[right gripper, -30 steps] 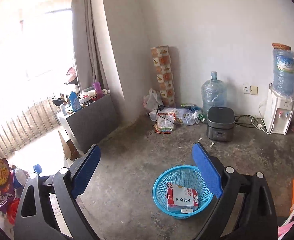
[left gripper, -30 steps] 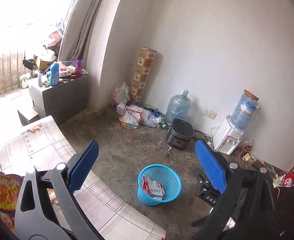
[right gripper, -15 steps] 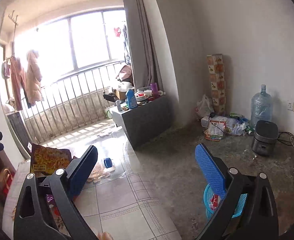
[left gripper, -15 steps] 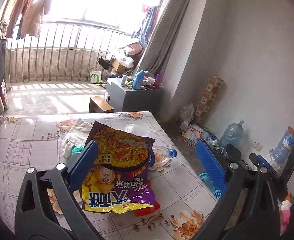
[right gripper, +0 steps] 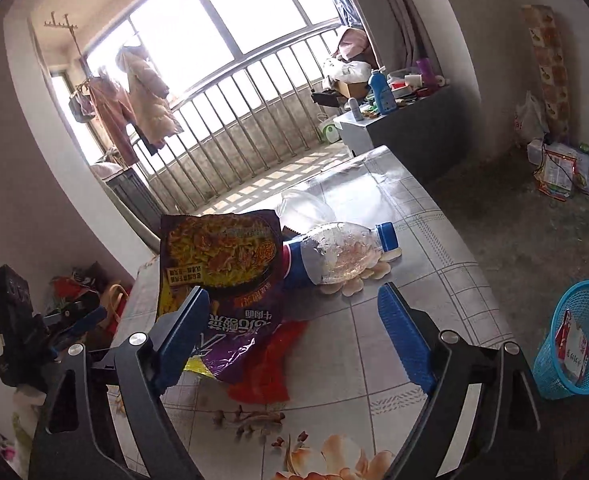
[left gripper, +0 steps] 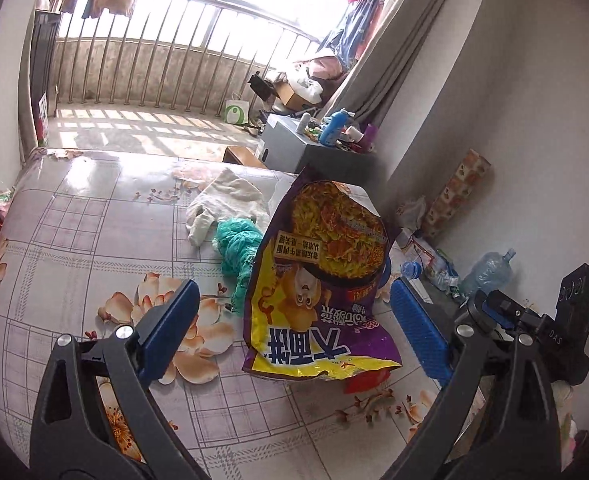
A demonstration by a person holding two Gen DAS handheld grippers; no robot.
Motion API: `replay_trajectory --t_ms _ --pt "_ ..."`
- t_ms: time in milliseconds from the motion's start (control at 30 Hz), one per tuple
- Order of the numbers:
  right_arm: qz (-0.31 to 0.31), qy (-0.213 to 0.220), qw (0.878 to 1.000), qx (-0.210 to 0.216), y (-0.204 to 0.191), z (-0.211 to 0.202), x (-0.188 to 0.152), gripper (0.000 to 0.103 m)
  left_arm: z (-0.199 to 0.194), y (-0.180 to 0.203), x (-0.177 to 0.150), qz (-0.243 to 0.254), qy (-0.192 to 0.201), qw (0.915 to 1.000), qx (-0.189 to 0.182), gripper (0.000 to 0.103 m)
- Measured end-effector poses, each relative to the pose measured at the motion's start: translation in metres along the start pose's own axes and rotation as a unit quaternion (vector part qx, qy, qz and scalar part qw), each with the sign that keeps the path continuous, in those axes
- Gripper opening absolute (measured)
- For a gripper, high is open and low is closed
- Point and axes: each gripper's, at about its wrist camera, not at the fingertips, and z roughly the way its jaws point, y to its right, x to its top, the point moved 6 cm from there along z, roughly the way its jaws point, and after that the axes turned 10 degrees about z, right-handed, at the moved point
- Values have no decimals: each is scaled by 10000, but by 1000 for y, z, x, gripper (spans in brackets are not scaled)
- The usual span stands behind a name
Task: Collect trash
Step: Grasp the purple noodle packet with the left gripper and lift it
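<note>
Both wrist views have swung off the floor and basket and onto the table [left gripper: 74,216] since a second ago. So the drop-off looks done and this is the approach to the next piece of trash.

Left gripper [left gripper: 292,326]: jaws wide, empty. The purple noodle bag [left gripper: 322,280] sits centre frame, right between the blue pads, crumpled and half propped up. Likely next pick.

Right gripper [right gripper: 290,334]: also wide, nothing held. Same noodle bag [right gripper: 222,264] centre-left in that view, its lower edge behind the left pad; can't tell if they touch.

Other trash on the table:
- red wrapper [right gripper: 266,368] under the bag, lower centre
- clear plastic bottle [right gripper: 334,254] with blue cap, lying on its side just right of the bag
- teal netting [left gripper: 238,248] and white cloth [left gripper: 226,204], centre-left of left view

Blue basket [right gripper: 582,344] is on the floor at right edge of right view, one carton already in it, well apart from the table.

Judgement: collection is early, several items left. Bag is light and floppy, so pinch an edge, not the flat face.
</note>
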Motion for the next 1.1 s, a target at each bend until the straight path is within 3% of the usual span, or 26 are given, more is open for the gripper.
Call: replay_trajectory --t_ms 267,500,533,667,767,867,1100 --pt "390 -1263 9905 386 -1 95 -15 65 53 -12 -14 -112 -630 9980 25 57" --pt "757 -1764 9796 592 7 146 -22 57 84 -27 -25 -391 -997 9943 -14 38" --pt "812 -1796 9783 645 8 148 -23 52 86 -27 -26 -402 -1022 9939 -25 36" --pt "836 -1832 9759 846 4 147 -23 26 88 -27 -28 -414 -1046 9936 -119 23" --pt "708 -1692 9793 857 -2 136 -21 16 82 -23 -27 -419 -984 9941 -161 21" --pt "672 -1573 9804 979 -6 120 -18 11 71 -21 -23 -435 -887 9948 -248 21" --pt "444 -1317 9823 1257 -17 65 -12 10 32 5 -14 -217 -694 9957 -574 21"
